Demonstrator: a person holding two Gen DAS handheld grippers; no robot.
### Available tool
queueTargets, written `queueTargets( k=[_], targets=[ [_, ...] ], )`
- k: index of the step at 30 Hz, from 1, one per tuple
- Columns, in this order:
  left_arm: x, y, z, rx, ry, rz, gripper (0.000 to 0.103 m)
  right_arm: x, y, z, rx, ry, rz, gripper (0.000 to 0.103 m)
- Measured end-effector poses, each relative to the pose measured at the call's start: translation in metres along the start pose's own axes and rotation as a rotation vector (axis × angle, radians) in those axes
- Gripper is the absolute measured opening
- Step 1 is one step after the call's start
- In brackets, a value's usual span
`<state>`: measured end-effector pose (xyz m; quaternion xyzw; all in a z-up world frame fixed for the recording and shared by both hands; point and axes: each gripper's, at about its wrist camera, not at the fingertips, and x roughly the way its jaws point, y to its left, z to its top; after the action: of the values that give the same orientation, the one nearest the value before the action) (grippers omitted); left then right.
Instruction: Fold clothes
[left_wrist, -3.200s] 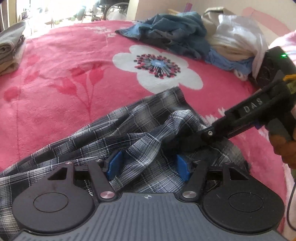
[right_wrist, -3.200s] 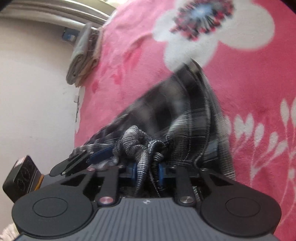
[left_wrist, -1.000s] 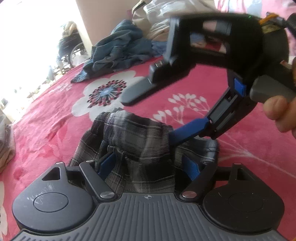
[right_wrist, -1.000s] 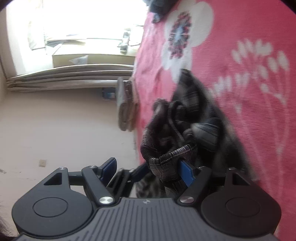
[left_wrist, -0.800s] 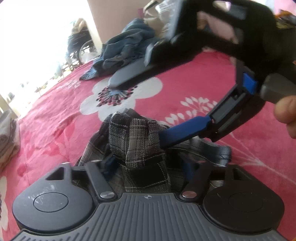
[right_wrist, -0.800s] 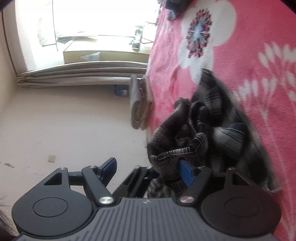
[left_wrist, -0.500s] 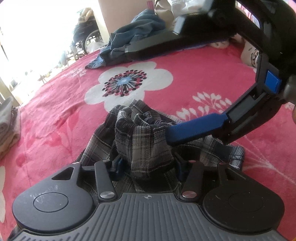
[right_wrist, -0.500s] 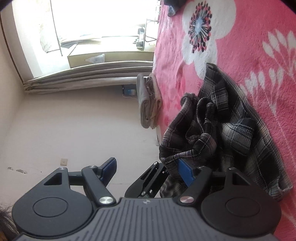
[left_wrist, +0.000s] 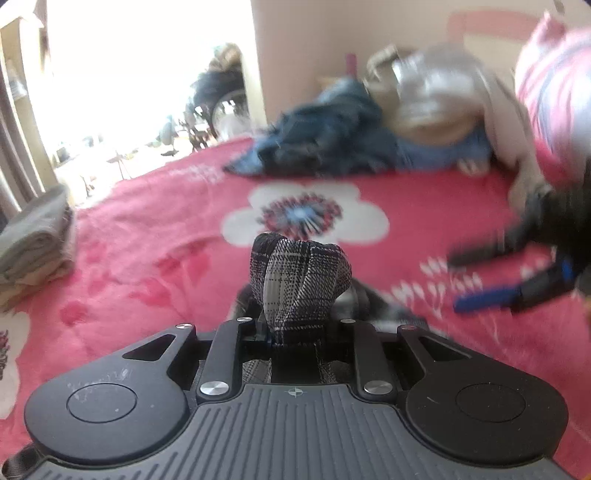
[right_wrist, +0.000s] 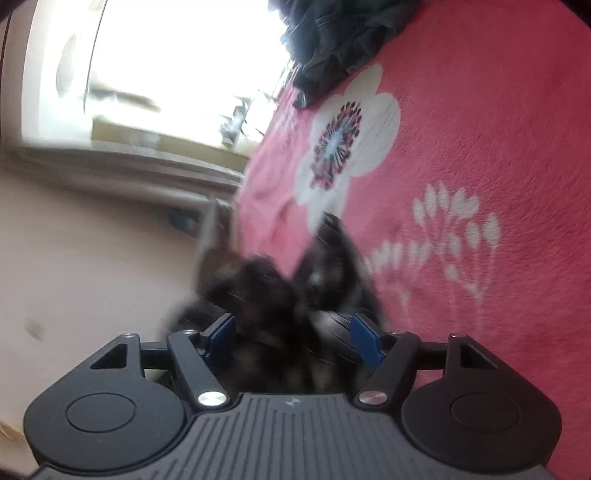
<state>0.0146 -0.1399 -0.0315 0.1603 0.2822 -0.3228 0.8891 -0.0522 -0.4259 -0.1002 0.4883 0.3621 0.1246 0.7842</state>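
The left gripper (left_wrist: 295, 332) is closing on a bunched fold of the plaid garment (left_wrist: 299, 284), which stands up between its jaws, pinched there, above the pink flowered blanket (left_wrist: 147, 229). The right gripper (right_wrist: 291, 339) has its jaws wide and closing slightly; blurred dark plaid cloth lies between the blue pads (right_wrist: 364, 338), and I cannot tell whether they press it. A heap of clothes (left_wrist: 332, 144) lies at the far edge, and a folded stack (left_wrist: 33, 243) sits at the left.
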Motion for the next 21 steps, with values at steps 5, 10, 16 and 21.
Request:
queueTargets(
  k=[5, 10, 16, 21],
  targets=[
    [-0.025, 0.028, 0.007, -0.089, -0.066, 0.018, 0.019, 0.012, 0.029, -0.013, -0.284, 0.033, -0.183, 0.064],
    [-0.037, 0.047, 0.004, -0.139, -0.093, 0.028, 0.019, 0.038, 0.047, -0.028, -0.528, 0.086, -0.321, 0.048],
    [-0.045, 0.06, 0.002, -0.175, -0.122, 0.025, 0.019, 0.049, 0.068, -0.047, -0.695, 0.075, -0.435, 0.006],
    [-0.053, 0.071, 0.005, -0.2, -0.146, 0.025, 0.019, 0.013, 0.081, -0.055, -0.573, 0.058, -0.437, 0.005]
  ],
)
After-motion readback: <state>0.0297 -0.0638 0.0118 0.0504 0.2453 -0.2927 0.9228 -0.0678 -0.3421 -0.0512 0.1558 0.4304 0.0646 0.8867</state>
